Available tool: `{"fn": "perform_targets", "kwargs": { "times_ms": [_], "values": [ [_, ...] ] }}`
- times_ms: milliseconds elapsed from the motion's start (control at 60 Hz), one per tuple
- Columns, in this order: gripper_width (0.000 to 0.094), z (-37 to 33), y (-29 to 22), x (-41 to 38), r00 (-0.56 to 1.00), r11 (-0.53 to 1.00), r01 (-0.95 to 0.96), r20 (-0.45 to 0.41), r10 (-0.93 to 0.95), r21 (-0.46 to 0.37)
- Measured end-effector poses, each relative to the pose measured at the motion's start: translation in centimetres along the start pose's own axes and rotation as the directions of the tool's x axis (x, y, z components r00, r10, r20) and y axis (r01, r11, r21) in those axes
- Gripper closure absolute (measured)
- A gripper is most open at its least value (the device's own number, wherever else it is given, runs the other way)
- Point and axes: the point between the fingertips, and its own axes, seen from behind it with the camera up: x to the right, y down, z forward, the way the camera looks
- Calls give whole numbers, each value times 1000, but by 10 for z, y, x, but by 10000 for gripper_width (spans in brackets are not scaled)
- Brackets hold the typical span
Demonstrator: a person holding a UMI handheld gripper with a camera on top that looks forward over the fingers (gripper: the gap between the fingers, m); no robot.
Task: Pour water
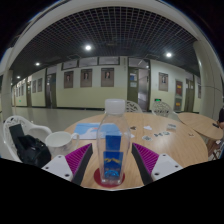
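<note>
Between fingers (111, 160), blue-labelled bottle (111, 150)
</note>
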Motion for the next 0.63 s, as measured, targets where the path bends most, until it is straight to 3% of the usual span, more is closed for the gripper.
{"fn": "perform_targets", "kwargs": {
  "times_ms": [367, 550, 633],
  "values": [
    [84, -132, -3, -25, 991, 998, 44, 131, -38, -38],
    [81, -162, -26, -59, 962, 999, 22, 274, -10, -38],
    [84, -150, -44, -60, 956, 999, 33, 291, -26, -19]
  ]
}}
